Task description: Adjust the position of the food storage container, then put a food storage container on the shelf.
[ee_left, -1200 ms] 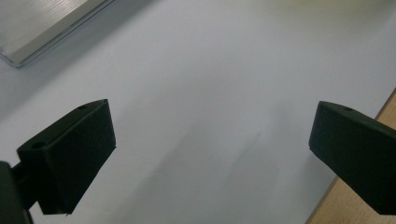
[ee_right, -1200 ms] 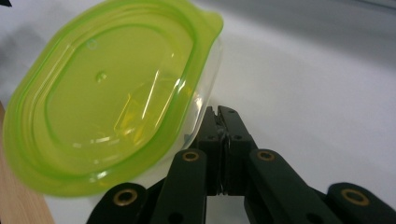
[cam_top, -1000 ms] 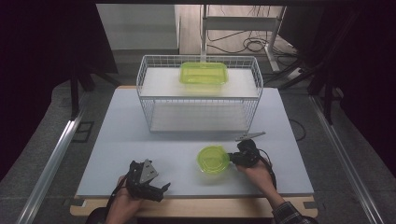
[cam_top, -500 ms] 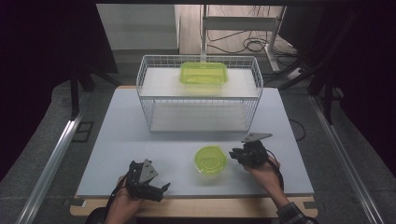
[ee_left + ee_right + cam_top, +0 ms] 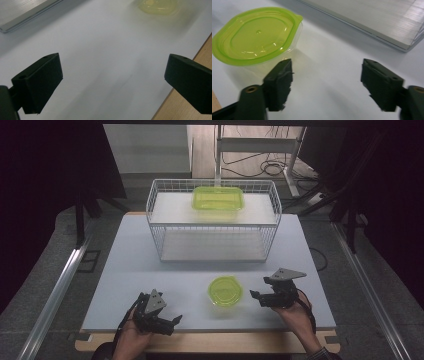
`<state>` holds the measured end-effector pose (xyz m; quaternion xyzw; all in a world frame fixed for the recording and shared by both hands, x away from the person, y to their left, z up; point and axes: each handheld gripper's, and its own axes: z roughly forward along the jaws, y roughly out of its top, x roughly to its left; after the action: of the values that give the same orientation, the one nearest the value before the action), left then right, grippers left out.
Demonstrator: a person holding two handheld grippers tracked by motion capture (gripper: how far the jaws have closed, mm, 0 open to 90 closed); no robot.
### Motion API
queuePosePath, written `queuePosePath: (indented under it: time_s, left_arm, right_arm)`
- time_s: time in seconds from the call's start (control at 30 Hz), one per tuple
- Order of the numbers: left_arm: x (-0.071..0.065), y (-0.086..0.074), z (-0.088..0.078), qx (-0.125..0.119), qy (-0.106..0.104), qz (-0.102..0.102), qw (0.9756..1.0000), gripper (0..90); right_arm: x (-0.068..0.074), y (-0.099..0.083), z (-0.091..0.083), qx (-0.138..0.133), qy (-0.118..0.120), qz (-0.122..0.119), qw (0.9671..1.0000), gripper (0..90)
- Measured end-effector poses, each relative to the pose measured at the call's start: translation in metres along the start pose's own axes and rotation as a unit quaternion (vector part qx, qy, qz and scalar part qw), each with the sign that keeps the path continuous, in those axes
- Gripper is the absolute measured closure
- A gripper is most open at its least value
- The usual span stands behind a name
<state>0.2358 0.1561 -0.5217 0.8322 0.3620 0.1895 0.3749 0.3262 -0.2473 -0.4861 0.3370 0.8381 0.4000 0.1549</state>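
A round clear container with a lime-green lid [image 5: 225, 290] [image 5: 255, 37] stands on the white table near its front edge. My right gripper [image 5: 256, 297] [image 5: 325, 83] hovers just right of it; its jaws have just been opening and stand apart with nothing between them. A rectangular green-lidded container [image 5: 218, 198] sits on top of the white wire rack [image 5: 214, 222] at the back. My left gripper [image 5: 175, 322] [image 5: 113, 83] rests at the front left, jaws wide open over bare table, with the round container [image 5: 158, 6] blurred far ahead.
The wire rack takes up the back middle of the table [image 5: 150, 265]. A wooden strip [image 5: 240, 342] runs along the front edge. Metal rails [image 5: 60, 285] flank the table on the floor, and cables [image 5: 270, 167] lie behind it.
My right gripper has let go of the round container's rim, opened and drawn back to the right and a little up. The container stays on the table. The left gripper has not moved.
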Motion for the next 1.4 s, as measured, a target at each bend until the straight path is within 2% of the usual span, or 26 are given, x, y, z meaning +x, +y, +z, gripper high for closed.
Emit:
queuePosePath:
  time_s: [0.13, 0.27, 0.33, 0.4, 0.6, 0.73, 0.8, 0.9, 1.13, 1.2, 1.3, 1.4]
  left_arm:
    - [0.001, 0.000, -0.001, -0.010, -0.007, -0.008, 0.9999, 1.5]
    - [0.001, 0.000, -0.001, -0.009, -0.008, -0.005, 0.9999, 1.6]
    - [0.001, 0.000, -0.001, -0.007, -0.017, -0.016, 0.9997, 1.6]
    - [0.002, 0.000, -0.001, -0.017, -0.022, -0.022, 0.9994, 1.5]
    - [0.002, -0.001, -0.002, -0.029, -0.021, -0.013, 0.9993, 1.4]
    - [0.000, 0.000, -0.004, -0.049, -0.005, 0.009, 0.9987, 1.4]
    - [0.000, 0.000, -0.004, -0.055, 0.000, 0.013, 0.9984, 1.4]
    - [0.001, -0.001, -0.004, -0.056, -0.005, 0.005, 0.9984, 0.9]
    - [0.005, -0.002, -0.004, -0.078, -0.014, -0.007, 0.9968, 0.0]
    - [0.005, -0.002, -0.004, -0.075, -0.023, -0.017, 0.9968, 0.0]
    - [0.005, -0.002, -0.004, -0.077, -0.027, -0.017, 0.9965, 0.0]
    - [0.005, -0.001, -0.006, -0.087, -0.047, -0.019, 0.9949, 0.0]
  right_arm:
    - [-0.001, -0.004, -0.001, -0.002, 0.004, 0.007, 1.0000, 17.4]
    - [-0.003, -0.006, 0.001, 0.004, 0.008, 0.011, 0.9999, 14.1]
    - [-0.003, -0.007, 0.002, 0.004, 0.011, 0.013, 0.9998, 12.8]
    - [-0.003, -0.007, 0.002, 0.004, 0.013, 0.012, 0.9998, 11.4]
    - [-0.005, -0.007, 0.002, -0.004, 0.017, 0.011, 0.9998, 7.9]
    - [-0.006, -0.004, 0.001, -0.010, 0.026, 0.023, 0.9994, 7.4]
    - [-0.006, -0.002, 0.001, -0.012, 0.027, 0.022, 0.9993, 7.3]
    - [-0.005, 0.002, 0.002, -0.014, 0.032, 0.027, 0.9990, 6.9]
    - [-0.004, 0.013, 0.006, -0.016, 0.050, 0.036, 0.9980, 7.0]
    - [-0.003, 0.015, 0.009, -0.016, 0.054, 0.037, 0.9978, 7.2]
    - [-0.001, 0.019, 0.011, -0.010, 0.055, 0.039, 0.9977, 6.7]
    - [0.001, 0.021, 0.015, -0.002, 0.056, 0.042, 0.9976, 4.4]
